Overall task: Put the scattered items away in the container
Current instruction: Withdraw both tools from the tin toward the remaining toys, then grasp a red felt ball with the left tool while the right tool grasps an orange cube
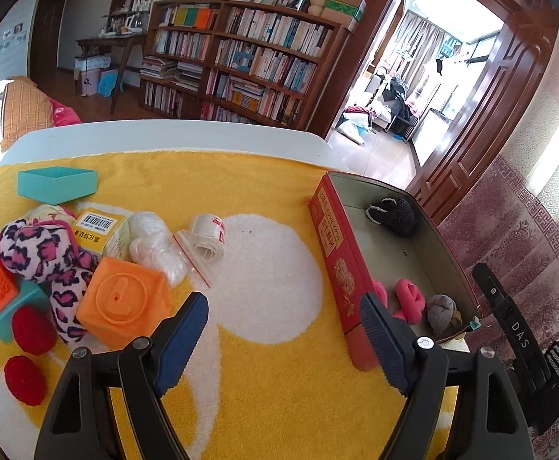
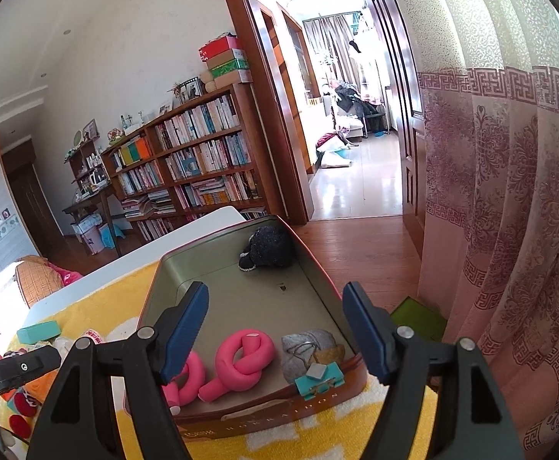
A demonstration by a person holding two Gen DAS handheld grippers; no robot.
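Observation:
A red tin container [image 1: 341,264] stands at the right of the yellow towel [image 1: 264,375]. It holds pink knotted foam rollers [image 2: 241,360], a grey sock bundle [image 2: 304,347] with a teal clip, and a black knit item [image 2: 270,247]. Scattered items lie at the left: an orange block [image 1: 124,303], a leopard-print sock [image 1: 45,249], a yellow box [image 1: 101,232], plastic bag rolls [image 1: 208,235], red balls [image 1: 24,379] and a teal box [image 1: 57,184]. My left gripper [image 1: 284,326] is open and empty above the towel. My right gripper [image 2: 275,310] is open and empty over the tin.
The white table [image 1: 164,134] ends beyond the towel. A bookshelf [image 1: 241,57] and an open doorway [image 2: 341,122] stand behind. A patterned curtain [image 2: 509,211] hangs close on the right. The right gripper's body [image 1: 517,337] shows in the left wrist view beside the tin.

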